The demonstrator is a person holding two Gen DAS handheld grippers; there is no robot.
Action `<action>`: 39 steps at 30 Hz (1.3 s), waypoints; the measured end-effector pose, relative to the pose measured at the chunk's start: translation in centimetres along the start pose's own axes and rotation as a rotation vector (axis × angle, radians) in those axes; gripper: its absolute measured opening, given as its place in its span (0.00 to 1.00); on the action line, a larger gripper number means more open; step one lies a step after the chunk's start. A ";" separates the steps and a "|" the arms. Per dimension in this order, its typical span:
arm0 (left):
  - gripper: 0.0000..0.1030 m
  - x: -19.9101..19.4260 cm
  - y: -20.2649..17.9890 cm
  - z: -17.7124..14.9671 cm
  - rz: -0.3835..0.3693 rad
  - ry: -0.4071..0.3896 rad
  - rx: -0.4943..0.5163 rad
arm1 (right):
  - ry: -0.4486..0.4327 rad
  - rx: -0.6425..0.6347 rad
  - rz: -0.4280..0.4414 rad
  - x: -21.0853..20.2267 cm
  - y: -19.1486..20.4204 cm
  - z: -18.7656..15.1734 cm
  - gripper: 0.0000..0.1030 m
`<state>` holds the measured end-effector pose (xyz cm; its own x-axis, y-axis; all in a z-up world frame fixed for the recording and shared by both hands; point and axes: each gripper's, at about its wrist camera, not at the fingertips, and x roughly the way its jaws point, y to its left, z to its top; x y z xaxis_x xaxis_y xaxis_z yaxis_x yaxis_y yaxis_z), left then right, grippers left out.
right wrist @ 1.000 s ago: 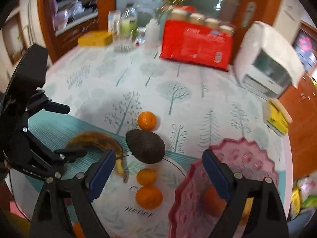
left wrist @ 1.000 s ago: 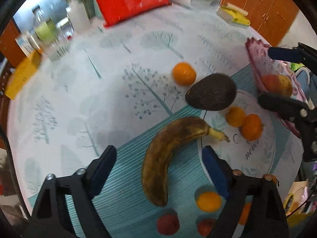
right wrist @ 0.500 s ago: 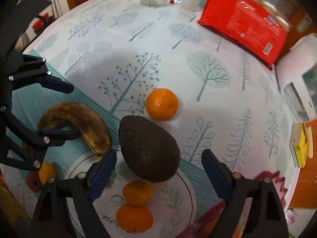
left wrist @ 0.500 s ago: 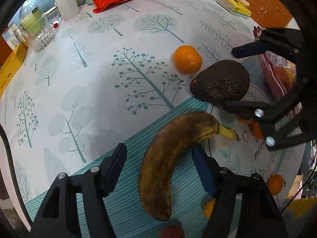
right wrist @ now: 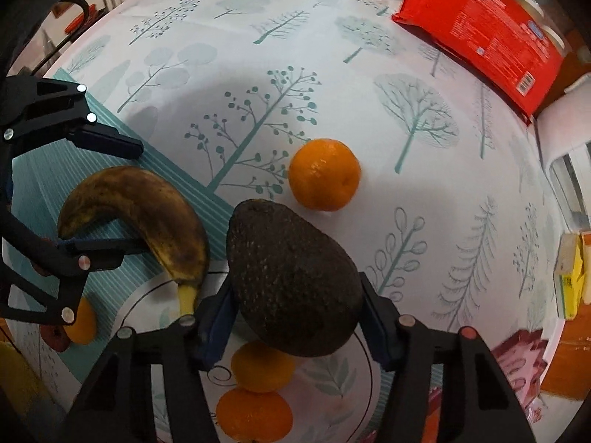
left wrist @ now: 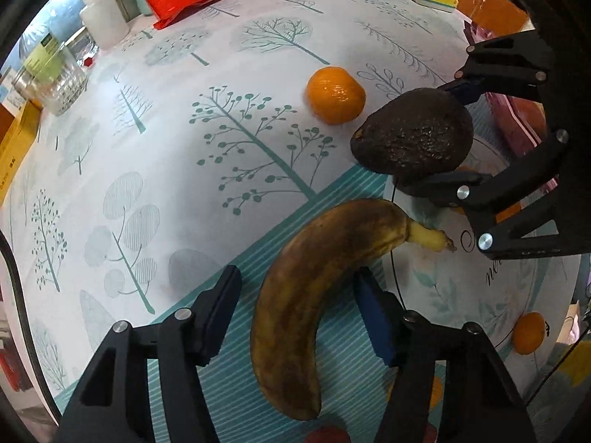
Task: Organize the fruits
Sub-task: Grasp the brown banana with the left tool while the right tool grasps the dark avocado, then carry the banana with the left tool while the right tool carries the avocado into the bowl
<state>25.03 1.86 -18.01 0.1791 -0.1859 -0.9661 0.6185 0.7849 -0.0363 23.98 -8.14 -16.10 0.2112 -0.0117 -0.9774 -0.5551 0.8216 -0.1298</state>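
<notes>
The right gripper has just been closing its jaws onto the avocado – both pads touch its flanks. The left gripper straddles the banana across its long axis, jaws closing, left pad still clear; both fruits lie on the bench.

Tree-printed tablecloth covers the table; orange-brown wooden cabinets stand behind it.

Bananas: 1
Avocados: 1
Mandarins in right wrist view: 4
Red packages: 1
Glass jars: 1
</notes>
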 end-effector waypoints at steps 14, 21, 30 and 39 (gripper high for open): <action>0.31 -1.9 0.9 -2.2 0.042 -0.064 -0.115 | -0.218 0.272 0.066 -6.5 -1.9 -3.1 0.58; 0.31 -5.9 1.4 -3.3 0.044 -0.158 -0.207 | -0.313 0.427 0.101 -9.6 -1.4 -5.9 0.58; 0.31 -12.6 -1.9 -3.1 0.013 -0.278 -0.217 | -0.403 0.559 0.059 -14.2 -1.0 -11.8 0.58; 0.31 -16.3 -9.0 0.1 0.002 -0.341 -0.107 | -0.452 0.627 -0.091 -17.9 -1.0 -17.0 0.58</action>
<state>16.61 -2.27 -1.88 0.4363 -0.3569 -0.8260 0.5377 0.8395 -0.0787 7.08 -18.39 -1.35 0.6165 0.0282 -0.7868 0.0106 0.9990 0.0440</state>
